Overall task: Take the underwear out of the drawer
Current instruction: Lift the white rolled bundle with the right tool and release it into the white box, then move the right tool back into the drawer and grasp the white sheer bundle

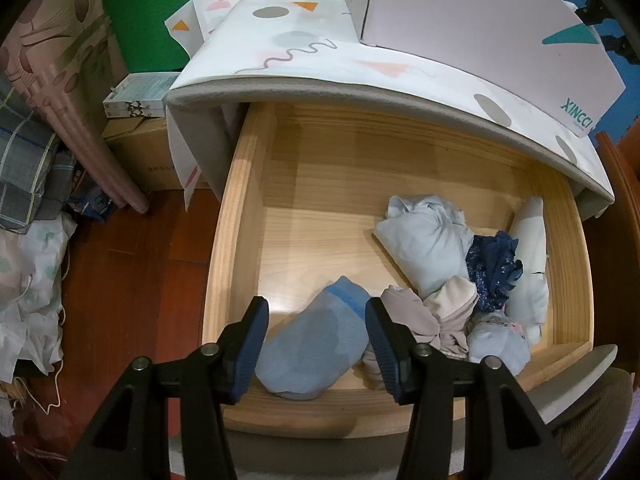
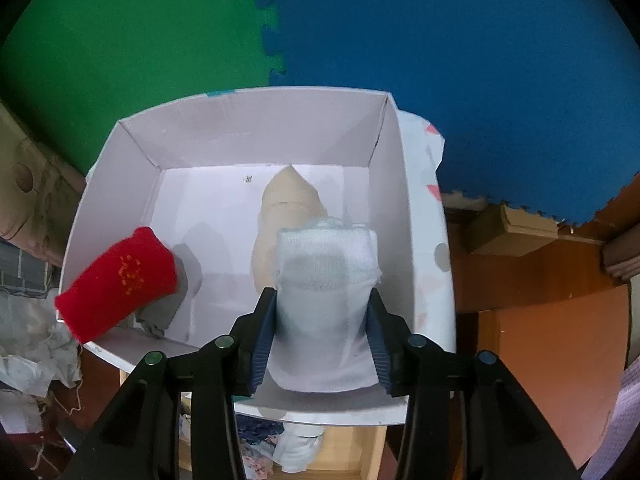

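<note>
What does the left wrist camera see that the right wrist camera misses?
Only the left wrist view shows the inside of the open drawer, with a blue bundle between the left gripper pads and a pile of clothes to its right.

Only the right wrist view shows the inside of the white box, holding a beige bundle, a red roll on its rim, and the right gripper with a white bundle between its pads.

Both show the box, from outside in the left view, and the green and blue foam wall.

I see a light wood drawer (image 1: 240, 216), in it a blue roll (image 1: 316, 344), a dark blue flowery piece (image 1: 494, 268), a white box (image 2: 256, 140) holding a red roll (image 2: 120, 284) with yellow dots, a tan roll (image 2: 290, 200)
</note>
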The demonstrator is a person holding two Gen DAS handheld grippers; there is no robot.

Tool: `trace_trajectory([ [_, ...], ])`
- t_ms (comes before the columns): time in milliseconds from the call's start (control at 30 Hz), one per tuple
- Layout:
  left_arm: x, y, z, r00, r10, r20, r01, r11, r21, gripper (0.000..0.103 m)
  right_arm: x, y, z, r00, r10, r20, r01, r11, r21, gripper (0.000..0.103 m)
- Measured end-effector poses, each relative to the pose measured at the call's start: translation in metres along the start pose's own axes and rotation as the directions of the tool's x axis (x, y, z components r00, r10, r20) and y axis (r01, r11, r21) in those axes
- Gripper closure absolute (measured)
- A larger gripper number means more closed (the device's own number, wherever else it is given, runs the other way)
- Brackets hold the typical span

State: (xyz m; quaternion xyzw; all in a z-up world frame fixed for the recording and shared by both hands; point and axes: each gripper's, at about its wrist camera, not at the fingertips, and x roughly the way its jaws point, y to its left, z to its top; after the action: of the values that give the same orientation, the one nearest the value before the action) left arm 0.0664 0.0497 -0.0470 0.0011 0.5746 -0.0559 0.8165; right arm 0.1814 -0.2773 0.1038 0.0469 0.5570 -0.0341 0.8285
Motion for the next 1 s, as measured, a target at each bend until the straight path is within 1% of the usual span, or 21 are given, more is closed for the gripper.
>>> trace_trajectory([
  [67,0.0,0.001,0.0,1.0,-0.004,-0.002,0.004,1.0,0.001,0.052,0.0,0.0,0.0,1.0,-0.005,0.019,0.005,1.0,0.0,0.057],
  [133,0.0,0.002,0.0,1.0,-0.003,-0.005,0.003,1.0,0.001,0.052,0.001,-0.001,0.0,1.0,0.0,0.015,0.001,1.0,-0.006,0.055],
  [200,0.001,0.002,0.001,1.0,-0.004,-0.01,0.004,1.0,-0.001,0.052,-0.004,0.0,-0.002,1.0,-0.019,0.008,0.019,1.0,-0.023,0.055],
  [267,0.001,0.003,0.001,1.0,-0.003,-0.011,0.003,1.0,-0.003,0.052,-0.012,0.0,-0.002,1.0,-0.019,0.023,0.02,0.999,-0.025,0.054],
  [333,0.002,0.002,0.0,1.0,-0.001,-0.012,0.001,1.0,-0.002,0.052,-0.023,-0.003,-0.004,0.999,-0.006,0.039,0.006,1.0,-0.013,0.05],
  [433,0.004,0.001,0.0,1.0,-0.001,-0.023,0.001,1.0,0.0,0.052,-0.04,-0.004,-0.013,0.998,-0.005,0.06,0.006,1.0,-0.019,0.05],
  [567,0.007,0.0,0.0,0.999,-0.006,-0.035,0.006,1.0,0.001,0.052,-0.051,-0.003,-0.043,0.999,0.028,0.03,-0.028,0.999,-0.025,0.05],
  [733,0.008,0.002,0.0,0.999,-0.006,-0.039,0.006,1.0,-0.002,0.052,-0.05,0.0,-0.087,0.999,0.041,-0.012,-0.041,0.997,-0.061,0.05],
  [867,0.008,0.005,0.0,0.999,-0.012,-0.042,0.012,1.0,-0.012,0.052,-0.036,0.002,-0.125,0.997,0.049,-0.062,-0.054,0.996,-0.076,0.05],
  [1000,0.009,0.005,-0.001,0.999,-0.016,-0.05,0.015,1.0,-0.016,0.052,-0.009,0.009,-0.16,0.989,0.054,-0.139,-0.067,0.994,-0.091,0.05],
])
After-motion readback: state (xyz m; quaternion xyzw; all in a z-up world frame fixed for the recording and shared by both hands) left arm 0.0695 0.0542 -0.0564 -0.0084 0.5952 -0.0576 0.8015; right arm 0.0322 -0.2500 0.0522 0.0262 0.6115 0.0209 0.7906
